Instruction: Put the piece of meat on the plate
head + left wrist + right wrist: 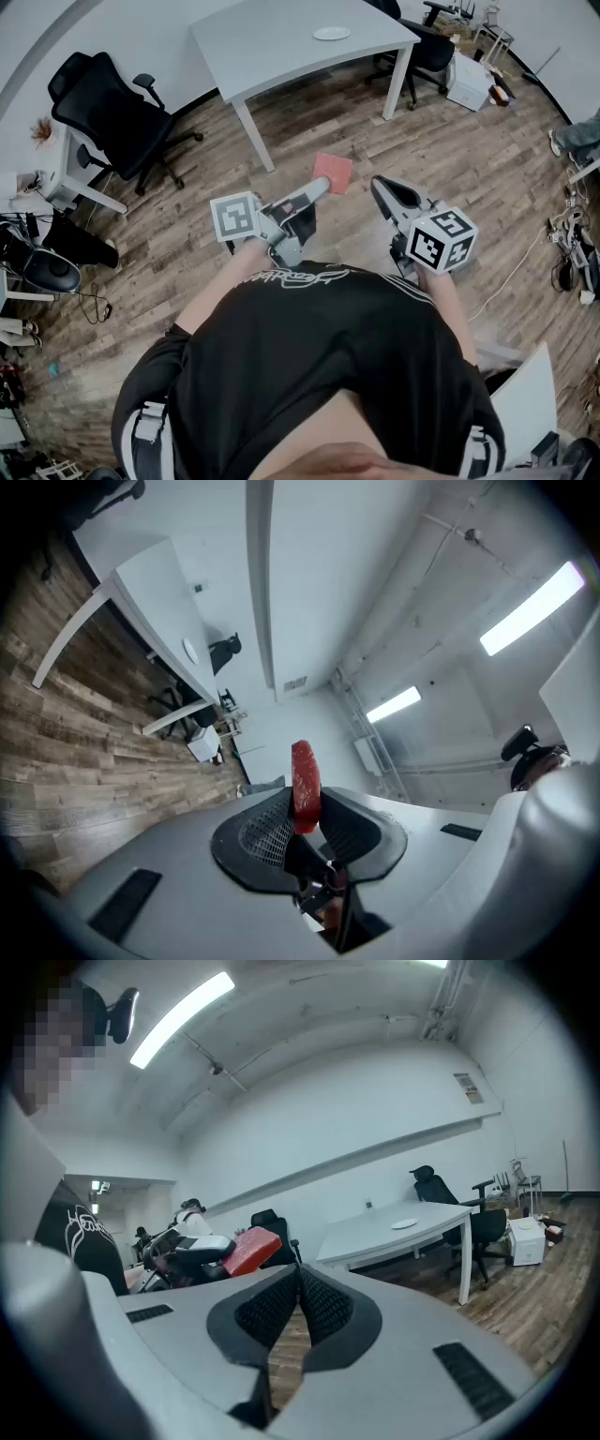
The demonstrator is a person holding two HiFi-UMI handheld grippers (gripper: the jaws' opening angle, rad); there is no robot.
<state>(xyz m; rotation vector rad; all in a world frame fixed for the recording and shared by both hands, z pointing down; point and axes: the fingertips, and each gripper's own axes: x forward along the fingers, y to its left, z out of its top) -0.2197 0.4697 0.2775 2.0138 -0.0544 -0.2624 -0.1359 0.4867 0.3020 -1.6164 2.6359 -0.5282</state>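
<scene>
Black shirt [309, 366] fills foreground | left hand-held gripper [322, 186] pinching red piece of meat [333, 172] above wooden floor [487, 169] | right hand-held gripper [378, 185]: 2 jaws pressed together, empty | plate [331, 34] well apart, on white bench [272, 47]

Bright, cool, even light fills all three views. It falls from long ceiling strip lamps [530, 621], which burn out to pure white in both gripper views. Shadows are soft: only a faint one lies on the wooden floor [450, 159] under the white bench [281, 47]. Fisheye bending curves the bench's edges, and the picture corners darken to black. The piece of meat [304, 766] looks crisp, while the left gripper [307, 796] body close below it is blurred.
</scene>
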